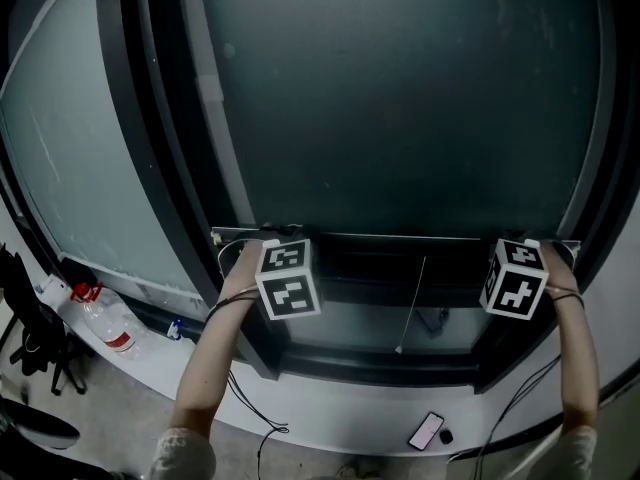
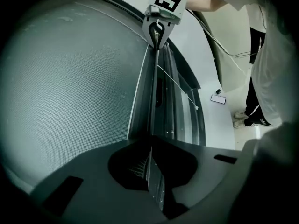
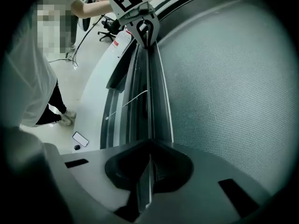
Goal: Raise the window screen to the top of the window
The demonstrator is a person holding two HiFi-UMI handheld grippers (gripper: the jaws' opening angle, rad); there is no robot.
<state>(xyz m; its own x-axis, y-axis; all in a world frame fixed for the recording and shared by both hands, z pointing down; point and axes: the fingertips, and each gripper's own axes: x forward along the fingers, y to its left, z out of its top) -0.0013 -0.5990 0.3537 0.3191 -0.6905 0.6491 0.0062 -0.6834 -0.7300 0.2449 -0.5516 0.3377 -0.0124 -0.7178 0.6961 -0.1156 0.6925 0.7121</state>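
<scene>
Along the bottom bar (image 1: 400, 236) of the window screen (image 1: 400, 108), left gripper (image 1: 262, 240) and right gripper (image 1: 545, 243) are clamped tight on it.

Room midway along screen bar (image 1: 400, 236), pull cord (image 1: 412, 303) dangling below — window frame (image 1: 150, 138) hemming both ends

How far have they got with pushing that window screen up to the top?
Early days. Done: the left hand-held gripper and right hand-held gripper are shut on the ends of the screen's bottom bar, which sits just above the sill. In hand: the lift. Left: nearly the whole climb; the mesh spreads as far up as the head view shows.
</scene>
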